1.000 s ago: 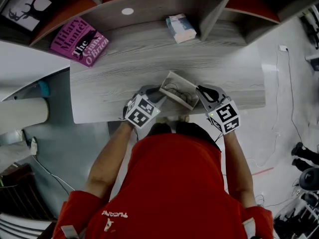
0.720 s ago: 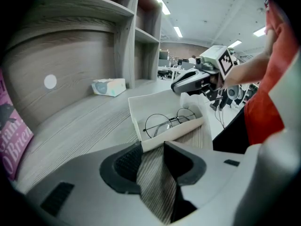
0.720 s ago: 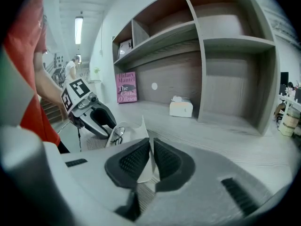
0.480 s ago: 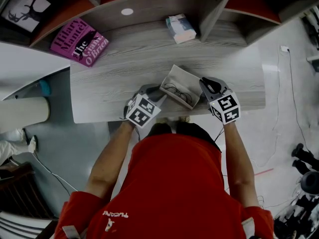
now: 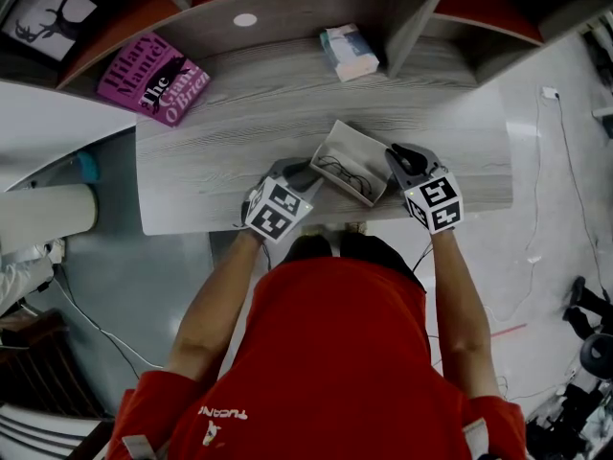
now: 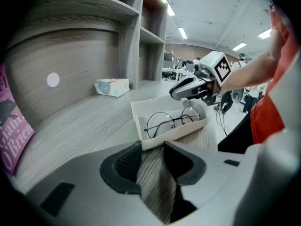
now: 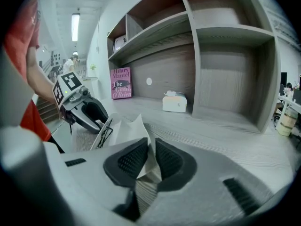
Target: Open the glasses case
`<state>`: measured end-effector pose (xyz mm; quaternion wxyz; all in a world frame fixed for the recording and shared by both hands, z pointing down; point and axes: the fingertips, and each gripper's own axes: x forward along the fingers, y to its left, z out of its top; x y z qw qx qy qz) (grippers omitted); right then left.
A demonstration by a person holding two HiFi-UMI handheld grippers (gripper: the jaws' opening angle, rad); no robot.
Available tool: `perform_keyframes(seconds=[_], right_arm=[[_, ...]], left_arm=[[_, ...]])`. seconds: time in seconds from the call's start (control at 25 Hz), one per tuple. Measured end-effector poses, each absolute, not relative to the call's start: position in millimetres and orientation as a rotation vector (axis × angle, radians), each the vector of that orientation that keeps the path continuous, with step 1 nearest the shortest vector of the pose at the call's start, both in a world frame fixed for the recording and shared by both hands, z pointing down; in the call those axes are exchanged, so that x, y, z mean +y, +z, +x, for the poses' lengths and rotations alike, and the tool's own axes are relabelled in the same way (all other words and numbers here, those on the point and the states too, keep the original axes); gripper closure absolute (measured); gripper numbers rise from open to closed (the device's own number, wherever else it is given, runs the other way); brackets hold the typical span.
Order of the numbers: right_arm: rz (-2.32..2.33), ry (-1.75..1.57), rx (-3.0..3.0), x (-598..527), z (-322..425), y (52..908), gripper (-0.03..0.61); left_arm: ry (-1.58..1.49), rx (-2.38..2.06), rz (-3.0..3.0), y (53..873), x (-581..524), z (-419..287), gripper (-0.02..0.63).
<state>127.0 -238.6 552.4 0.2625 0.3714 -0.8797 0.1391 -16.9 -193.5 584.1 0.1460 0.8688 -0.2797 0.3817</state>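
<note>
The glasses case (image 5: 356,144) lies close to the front edge of the worktop (image 5: 220,132), a little right of its middle. It is already open, with a pair of round wire glasses (image 6: 171,121) showing in its white tray. The left hand-held gripper (image 5: 303,173) meets the case at its left end. Its jaws stand wide and the case's wood-grain panel (image 6: 157,182) fills the gap between the pads, so it looks clamped there to steady the case. The right hand-held gripper (image 5: 400,158) is at the case's right end. Its jaws are nearly together on a thin white flap (image 7: 141,135) of the case and are opening. The opening step looks essentially done, and the step in hand seems to be letting go of the flap. The next move calls for the right jaws to part enough to clear the flap, then to draw back without catching it or dragging the case toward the front edge. Meanwhile the left grip should hold the case flat so the glasses stay in the tray.
</note>
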Motion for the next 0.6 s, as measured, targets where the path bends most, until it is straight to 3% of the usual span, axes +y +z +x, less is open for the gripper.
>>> perform_keyframes(seconds=[0.6], right_arm=[[0.984, 0.312, -2.420, -227, 118, 531, 0.508]], left_arm=[[1.080, -0.825, 2.504, 582, -189, -26, 0.471]])
